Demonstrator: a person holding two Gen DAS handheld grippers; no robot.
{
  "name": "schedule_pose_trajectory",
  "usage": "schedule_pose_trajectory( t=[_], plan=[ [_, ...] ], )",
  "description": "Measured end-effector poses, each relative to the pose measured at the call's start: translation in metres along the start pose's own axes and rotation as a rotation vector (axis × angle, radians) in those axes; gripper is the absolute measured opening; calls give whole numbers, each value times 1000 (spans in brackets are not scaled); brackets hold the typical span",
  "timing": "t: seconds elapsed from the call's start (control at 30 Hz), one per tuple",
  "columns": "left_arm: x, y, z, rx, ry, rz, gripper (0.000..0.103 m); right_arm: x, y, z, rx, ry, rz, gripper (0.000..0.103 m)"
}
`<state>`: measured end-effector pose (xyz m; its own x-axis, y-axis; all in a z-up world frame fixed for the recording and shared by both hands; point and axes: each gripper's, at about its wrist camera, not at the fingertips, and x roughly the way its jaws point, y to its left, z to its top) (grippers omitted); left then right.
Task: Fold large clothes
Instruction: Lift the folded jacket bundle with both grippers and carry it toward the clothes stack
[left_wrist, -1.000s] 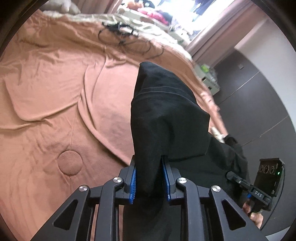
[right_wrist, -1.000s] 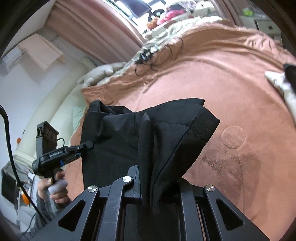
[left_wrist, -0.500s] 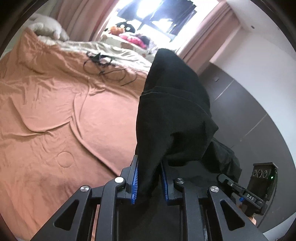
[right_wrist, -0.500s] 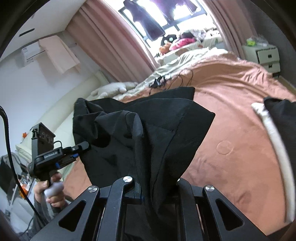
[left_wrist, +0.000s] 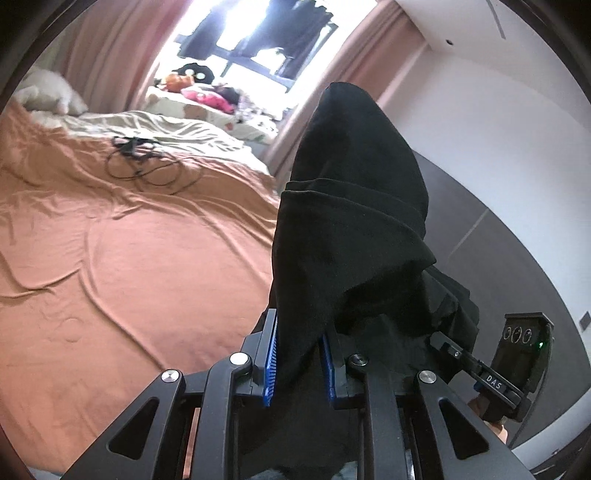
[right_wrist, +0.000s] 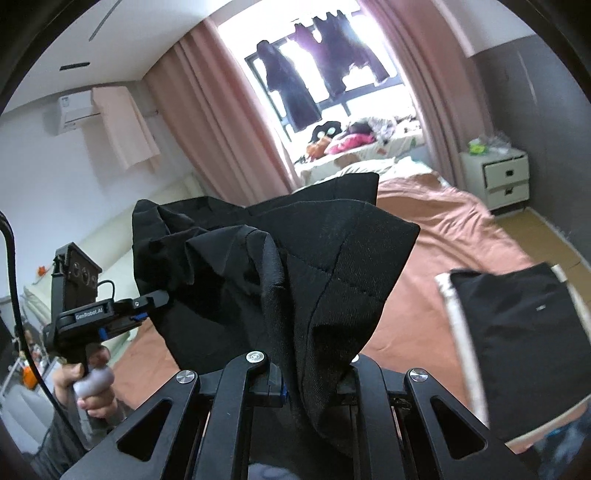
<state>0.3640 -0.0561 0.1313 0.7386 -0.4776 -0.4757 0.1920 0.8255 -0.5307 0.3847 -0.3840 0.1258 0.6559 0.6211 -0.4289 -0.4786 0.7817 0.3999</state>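
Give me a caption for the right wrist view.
Right gripper and left gripper hold a black garment above the bed.

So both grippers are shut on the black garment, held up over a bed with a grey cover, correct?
Not quite: the bed cover is orange-brown, not grey, as the left wrist view shows. The rest holds: the left gripper and the right gripper each have their jaws shut on the black garment, held up over the bed.

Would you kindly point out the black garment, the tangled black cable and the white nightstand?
black garment (left_wrist: 351, 229), left wrist view, its raised fold.
tangled black cable (left_wrist: 147, 166), left wrist view, its loops.
white nightstand (right_wrist: 504, 173), right wrist view, upper drawer front.
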Motion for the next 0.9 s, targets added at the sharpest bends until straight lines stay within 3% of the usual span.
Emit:
schedule_pose_trajectory(
  t=[0.67, 0.9],
  plan=[
    [102, -196, -23, 140, 108, -162, 21, -159, -121, 27, 38, -166, -245, 10],
    [135, -234, -27, 172, 139, -206, 21, -187, -148, 44, 37, -199, -310, 10]
  ],
)
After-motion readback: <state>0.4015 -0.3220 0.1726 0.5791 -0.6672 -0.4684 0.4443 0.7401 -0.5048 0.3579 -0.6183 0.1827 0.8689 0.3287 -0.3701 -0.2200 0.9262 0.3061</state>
